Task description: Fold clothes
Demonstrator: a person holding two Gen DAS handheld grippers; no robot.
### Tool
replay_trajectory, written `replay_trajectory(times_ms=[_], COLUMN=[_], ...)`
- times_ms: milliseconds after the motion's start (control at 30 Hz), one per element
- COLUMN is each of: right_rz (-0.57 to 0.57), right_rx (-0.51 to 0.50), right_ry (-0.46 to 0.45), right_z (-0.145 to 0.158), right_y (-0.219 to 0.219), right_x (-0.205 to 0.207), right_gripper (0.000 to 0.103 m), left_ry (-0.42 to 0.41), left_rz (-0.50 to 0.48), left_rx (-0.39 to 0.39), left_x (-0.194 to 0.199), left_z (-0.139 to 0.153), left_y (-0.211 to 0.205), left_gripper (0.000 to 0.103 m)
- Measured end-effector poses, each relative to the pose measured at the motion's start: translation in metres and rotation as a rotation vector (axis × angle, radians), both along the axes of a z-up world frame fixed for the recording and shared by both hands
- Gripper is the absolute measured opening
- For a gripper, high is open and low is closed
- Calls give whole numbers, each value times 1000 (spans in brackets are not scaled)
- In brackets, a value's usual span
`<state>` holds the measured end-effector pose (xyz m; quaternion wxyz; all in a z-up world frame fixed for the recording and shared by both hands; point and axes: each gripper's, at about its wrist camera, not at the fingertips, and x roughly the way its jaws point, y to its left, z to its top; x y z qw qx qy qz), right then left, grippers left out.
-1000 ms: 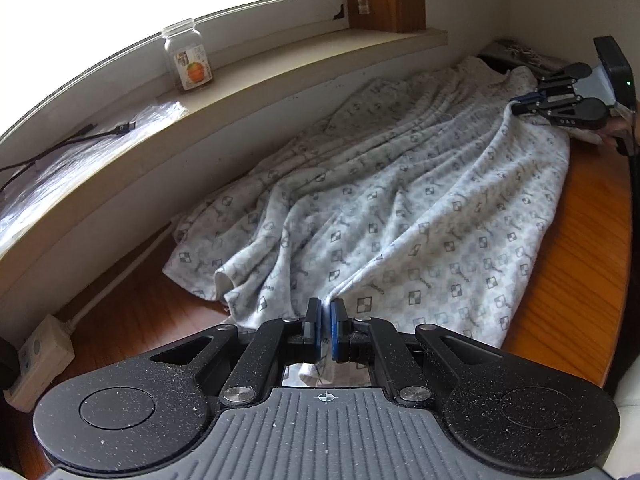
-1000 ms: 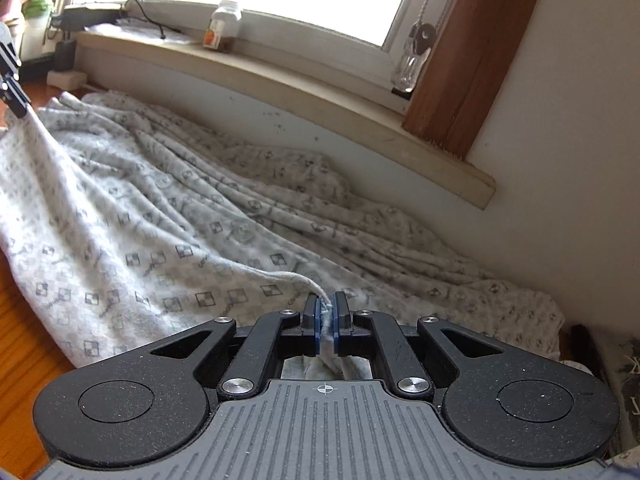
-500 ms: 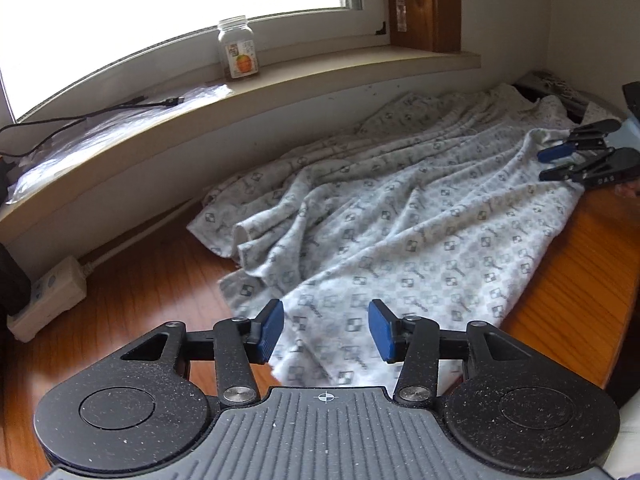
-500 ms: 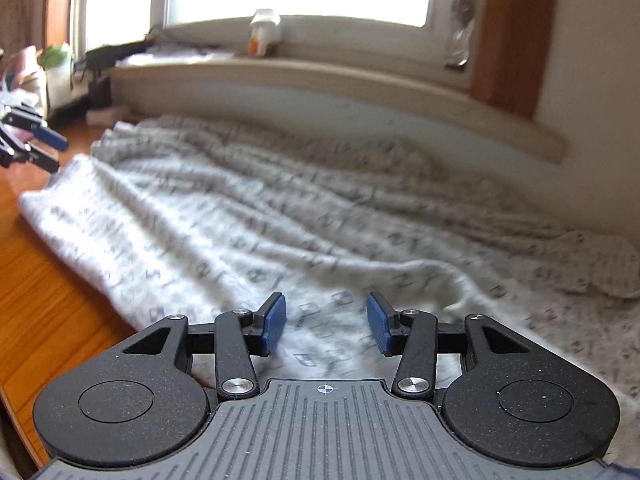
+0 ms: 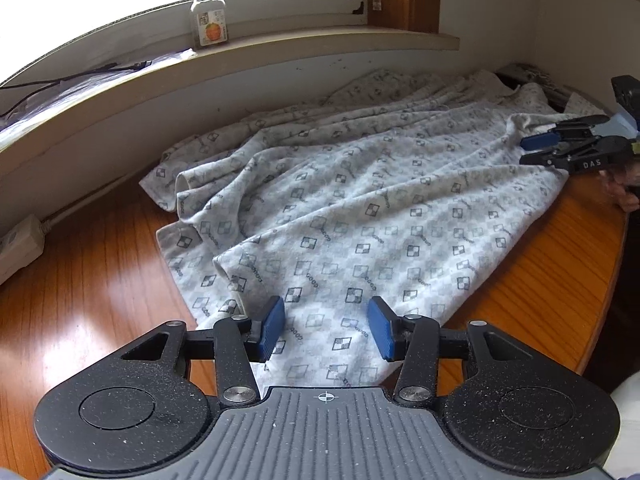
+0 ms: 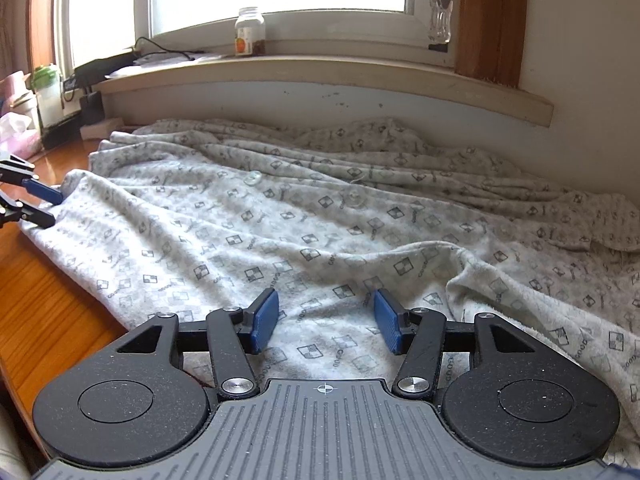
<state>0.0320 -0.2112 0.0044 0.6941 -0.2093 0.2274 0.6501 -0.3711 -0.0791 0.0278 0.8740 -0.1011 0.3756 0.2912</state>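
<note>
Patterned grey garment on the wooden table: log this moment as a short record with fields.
garment: light grey checker-print fleece garment, spread rumpled on the orange-brown wooden table
left gripper: open, over the garment's near edge, holding nothing
right gripper: open, above the cloth, holding nothing
windowsill: clear glass jar with orange label
fold: not yet started

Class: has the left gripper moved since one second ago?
Yes. The left gripper let go of the shirt and swung left; the jar shifted right in its view.

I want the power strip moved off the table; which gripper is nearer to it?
Left. The left gripper is at the garment's end toward the power strip; the right gripper is at the far end.
</note>
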Motion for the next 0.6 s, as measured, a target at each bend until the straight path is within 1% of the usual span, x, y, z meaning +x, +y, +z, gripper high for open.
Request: replay_trajectory(times_ms=[133, 200, 300, 400, 467, 533, 600], right_rz=[-7, -5, 2, 13, 20, 28, 32], right_rx=[10, 15, 22, 25, 27, 29, 34], right_ry=[-12, -13, -11, -16, -20, -23, -21], right_z=[-2, -3, -3, -1, 0, 1, 1], right_y=[-19, -27, -37, -34, -31, -29, -26], right_x=[-11, -15, -18, -14, -11, -9, -5], right_gripper=[53, 53, 53, 54, 56, 59, 59], left_ry=[-6, -16, -26, -43, -69, -103, -134], left_rz=[-17, -33, -30, 10, 45, 73, 86], left_rx=[-1, -6, -20, -15, -16, -32, -52], left_x=[-11, -20, -27, -32, -35, -38, -38], left_z=[0, 1, 3, 8, 13, 17, 17], left_y=[-24, -28, -30, -19, -7, 6, 15], left_gripper=[51, 51, 51, 51, 51, 53, 55])
